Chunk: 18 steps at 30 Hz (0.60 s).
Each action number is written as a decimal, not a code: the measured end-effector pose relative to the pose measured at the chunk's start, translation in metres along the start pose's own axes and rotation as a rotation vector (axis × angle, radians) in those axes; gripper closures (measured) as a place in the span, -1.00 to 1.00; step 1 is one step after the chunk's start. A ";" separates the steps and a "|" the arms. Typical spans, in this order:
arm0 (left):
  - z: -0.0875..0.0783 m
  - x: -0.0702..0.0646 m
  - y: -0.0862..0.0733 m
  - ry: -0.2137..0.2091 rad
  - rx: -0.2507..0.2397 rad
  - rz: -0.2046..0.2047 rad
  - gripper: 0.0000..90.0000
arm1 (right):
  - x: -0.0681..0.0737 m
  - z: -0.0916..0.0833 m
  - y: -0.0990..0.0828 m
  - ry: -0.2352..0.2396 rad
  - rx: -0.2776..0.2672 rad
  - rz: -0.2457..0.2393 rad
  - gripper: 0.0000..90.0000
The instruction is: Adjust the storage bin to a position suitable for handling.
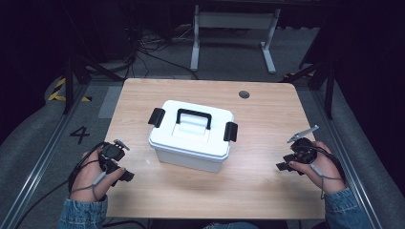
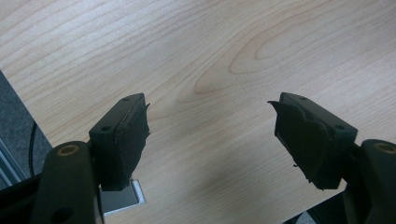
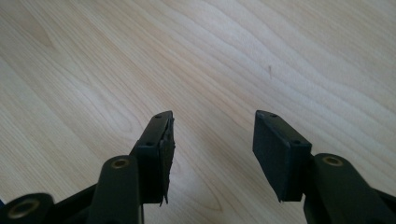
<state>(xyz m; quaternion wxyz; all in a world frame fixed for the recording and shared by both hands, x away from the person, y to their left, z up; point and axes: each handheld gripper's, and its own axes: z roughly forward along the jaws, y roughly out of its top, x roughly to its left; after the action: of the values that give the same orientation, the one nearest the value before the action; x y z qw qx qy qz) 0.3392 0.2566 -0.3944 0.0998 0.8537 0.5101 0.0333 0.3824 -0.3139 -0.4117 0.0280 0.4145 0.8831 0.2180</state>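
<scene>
Wooden table [image 1: 267, 157] looks slick, so with your left gripper [image 2: 210, 135] and right gripper [image 3: 212, 149] both gaping empty, nudging that latched white box [image 1: 191, 138] could skate it sideways.

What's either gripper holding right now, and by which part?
Nothing. The left gripper and the right gripper are both open over bare table, apart from the closed white box.

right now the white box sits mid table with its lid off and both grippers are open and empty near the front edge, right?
Not quite: the lid is on. The high view shows the white box closed, its black handle lying on top and a black latch at each end. The rest holds: left gripper and right gripper are open and empty.
</scene>
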 end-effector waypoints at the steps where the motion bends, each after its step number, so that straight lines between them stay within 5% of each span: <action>1: 0.000 0.000 0.000 0.000 -0.007 0.004 -0.40 | 0.000 -0.001 0.002 0.005 -0.005 -0.009 0.10; 9: -0.004 0.000 0.000 0.002 -0.034 0.007 -0.41 | 0.004 -0.007 0.013 0.032 -0.027 -0.068 0.10; 18: -0.006 0.000 0.005 0.004 -0.043 0.022 -0.40 | 0.028 -0.033 0.056 0.048 -0.064 -0.177 0.09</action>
<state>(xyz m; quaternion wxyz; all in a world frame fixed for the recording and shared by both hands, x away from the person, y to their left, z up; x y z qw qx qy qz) 0.3427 0.2552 -0.3879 0.1168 0.8569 0.4999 0.0468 0.3963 -0.2735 -0.3558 0.0392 0.3284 0.9093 0.2527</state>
